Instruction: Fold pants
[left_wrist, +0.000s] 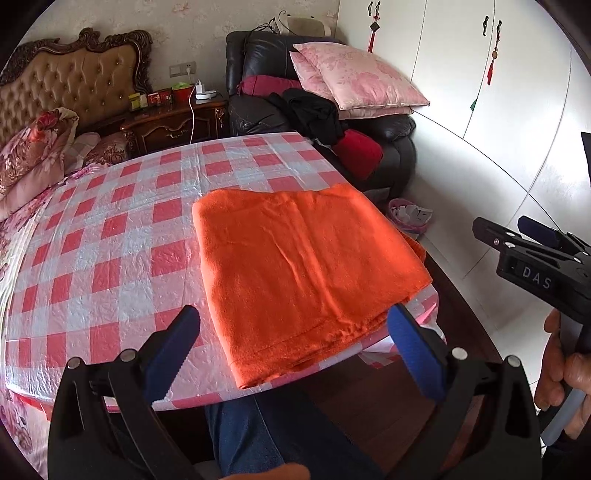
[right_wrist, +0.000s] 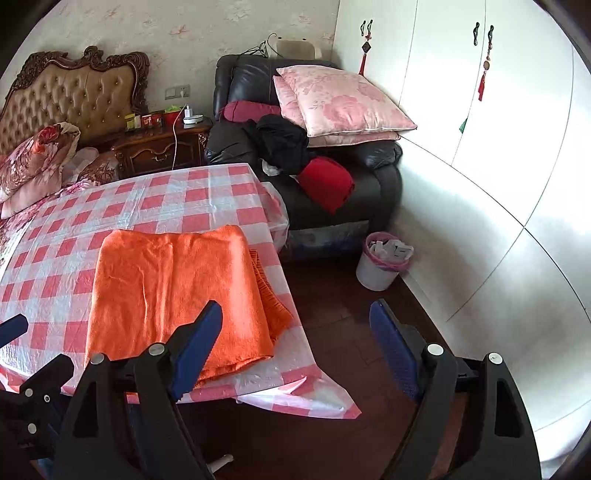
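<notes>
Bedroom setting: red-and-white checked plastic tablecloth (left_wrist: 122, 229) is covering the work surface, with a black leather armchair (right_wrist: 373, 184) standing beyond its far corner. Folded orange fleece pants (left_wrist: 303, 273) are lying flat at the tablecloth's near right corner, one edge reaching the cloth's front border. Left gripper (left_wrist: 295, 347) is hovering just before the pants, jaws spread wide, gripping nothing. Right gripper (right_wrist: 299, 350) is hanging off the tablecloth's right edge, likewise released.
</notes>
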